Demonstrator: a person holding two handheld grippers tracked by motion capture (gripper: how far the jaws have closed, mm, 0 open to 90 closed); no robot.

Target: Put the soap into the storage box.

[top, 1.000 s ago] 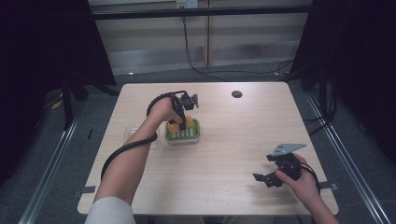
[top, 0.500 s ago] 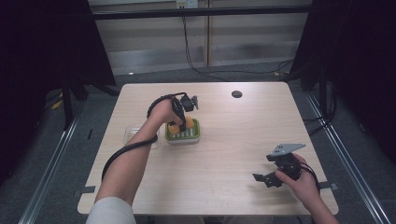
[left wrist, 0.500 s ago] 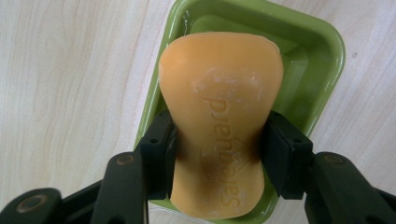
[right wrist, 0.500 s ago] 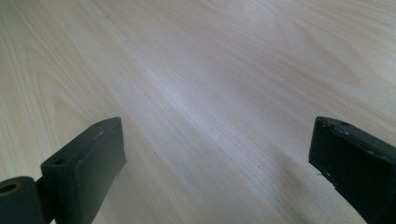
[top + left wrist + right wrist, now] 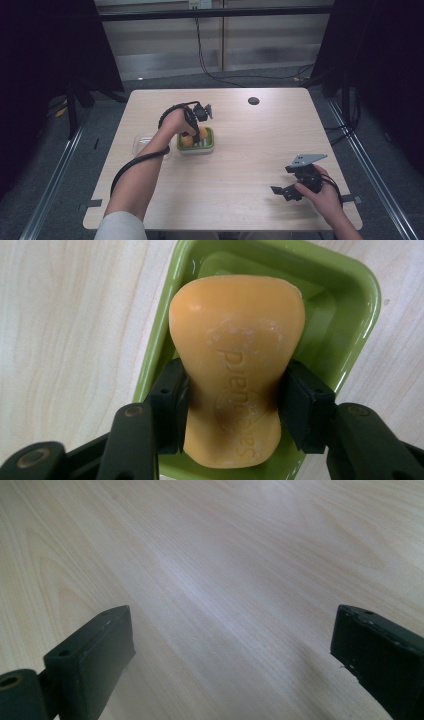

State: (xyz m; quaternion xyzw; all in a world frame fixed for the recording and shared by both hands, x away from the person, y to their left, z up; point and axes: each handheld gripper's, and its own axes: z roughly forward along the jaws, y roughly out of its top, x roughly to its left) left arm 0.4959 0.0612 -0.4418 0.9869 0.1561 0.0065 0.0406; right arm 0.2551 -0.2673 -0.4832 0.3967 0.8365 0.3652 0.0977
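An orange bar of soap (image 5: pixel 235 355) with embossed lettering is clamped at its waist between the black jaws of my left gripper (image 5: pixel 232 405). It hangs just over a green soap dish (image 5: pixel 350 315). From above, that dish (image 5: pixel 209 145) sits left of the table's middle, with the soap (image 5: pixel 192 137) and my left gripper (image 5: pixel 194 131) over it. My right gripper (image 5: pixel 286 191) stands open near the front right of the table, and its jaws (image 5: pixel 230 660) are wide apart over bare wood.
A clear plastic lid or tray (image 5: pixel 141 145) lies just left of the green dish, partly under the forearm. A dark round grommet (image 5: pixel 253 100) sits near the table's far edge. The light wood table (image 5: pixel 240 170) has dark floor and rails on both sides.
The left gripper has dropped slightly with the soap toward the green dish. The right gripper has barely shifted.
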